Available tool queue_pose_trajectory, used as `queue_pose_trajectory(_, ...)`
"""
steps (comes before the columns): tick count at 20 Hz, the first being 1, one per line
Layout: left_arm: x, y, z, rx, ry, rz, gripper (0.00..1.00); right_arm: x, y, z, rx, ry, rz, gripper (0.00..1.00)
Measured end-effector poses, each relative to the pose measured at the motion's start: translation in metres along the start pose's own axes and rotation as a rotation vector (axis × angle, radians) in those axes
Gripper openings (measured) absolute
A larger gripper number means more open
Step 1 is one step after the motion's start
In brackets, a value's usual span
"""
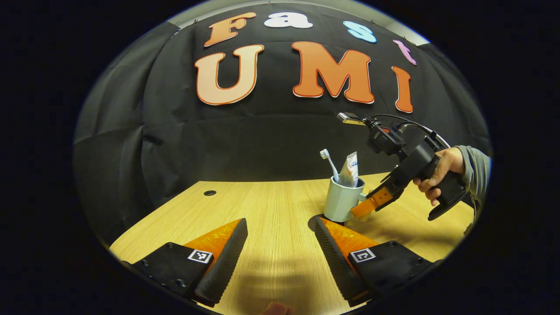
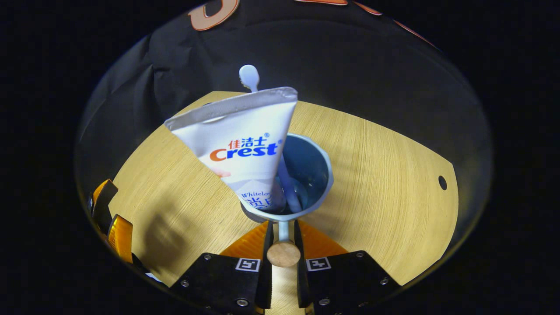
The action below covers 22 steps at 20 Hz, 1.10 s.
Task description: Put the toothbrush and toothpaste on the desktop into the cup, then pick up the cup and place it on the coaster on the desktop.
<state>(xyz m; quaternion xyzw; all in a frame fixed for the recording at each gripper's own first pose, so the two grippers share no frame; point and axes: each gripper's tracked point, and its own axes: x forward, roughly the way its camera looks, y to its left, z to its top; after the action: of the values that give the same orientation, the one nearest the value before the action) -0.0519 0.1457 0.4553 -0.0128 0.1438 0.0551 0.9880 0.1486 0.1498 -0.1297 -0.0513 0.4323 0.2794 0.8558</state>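
Note:
A pale blue-grey cup (image 1: 340, 202) stands right of centre on the wooden desktop, over a dark round coaster (image 1: 314, 223); whether it rests on the coaster I cannot tell. A toothbrush (image 1: 327, 161) and a white toothpaste tube (image 1: 351, 170) stick up out of it. My right gripper (image 1: 361, 209), held by a hand (image 1: 439, 175), is shut on the cup's handle. In the right gripper view the cup (image 2: 311, 175) is close, the toothpaste (image 2: 240, 144) leans left, the toothbrush (image 2: 249, 78) rises behind it, and the right gripper (image 2: 283, 238) pinches the handle. My left gripper (image 1: 280, 245) is open just in front of the coaster.
The desktop (image 1: 262, 205) has a small cable hole (image 1: 209, 193) at the back left, the same hole (image 2: 442, 182) sitting far right in the right gripper view. Black cloth walls close the back and sides. The left gripper (image 2: 111, 221) sits at the left edge of the right gripper view.

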Motion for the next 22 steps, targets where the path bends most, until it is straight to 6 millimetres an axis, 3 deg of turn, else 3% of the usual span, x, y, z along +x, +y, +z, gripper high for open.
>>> queue_pose_trajectory(2,-0.001,0.003,-0.001,-0.002,0.005,0.004,0.96,0.0,0.0,-0.001,-0.012,0.009,0.002,0.19)
queue_pose_trajectory(4,0.001,0.006,-0.004,-0.006,0.011,0.007,0.98,0.0,0.0,-0.003,-0.029,0.026,0.002,0.24)
queue_pose_trajectory(6,0.001,0.008,-0.007,-0.013,0.021,0.011,0.98,-0.001,0.0,-0.003,-0.029,0.042,0.004,0.24)
queue_pose_trajectory(7,0.001,0.011,-0.009,-0.016,0.025,0.014,0.98,-0.001,0.0,-0.002,-0.029,0.046,0.005,0.19)
queue_pose_trajectory(8,0.001,0.012,-0.011,-0.018,0.028,0.018,0.98,-0.002,0.0,-0.002,-0.034,0.047,0.005,0.24)
queue_pose_trajectory(13,0.001,0.017,-0.016,-0.029,0.043,0.028,0.98,-0.003,0.001,-0.003,-0.035,0.043,0.008,0.25)
queue_pose_trajectory(14,0.002,0.015,-0.017,-0.032,0.046,0.027,0.96,-0.004,-0.001,0.001,-0.045,0.024,0.014,0.21)
queue_pose_trajectory(17,0.004,0.01,-0.015,-0.033,0.048,0.023,0.98,-0.01,-0.003,0.013,-0.08,-0.05,0.021,0.39)
queue_pose_trajectory(18,0.003,0.008,-0.013,-0.031,0.044,0.022,0.98,-0.013,-0.004,0.014,-0.082,-0.075,0.032,0.36)
queue_pose_trajectory(19,0.003,0.006,-0.009,-0.025,0.037,0.024,0.98,-0.016,-0.005,0.015,-0.079,-0.096,0.043,0.47)
queue_pose_trajectory(22,-0.003,0.001,0.01,-0.002,-0.013,0.028,0.98,-0.026,-0.01,0.017,-0.07,-0.175,0.078,0.57)
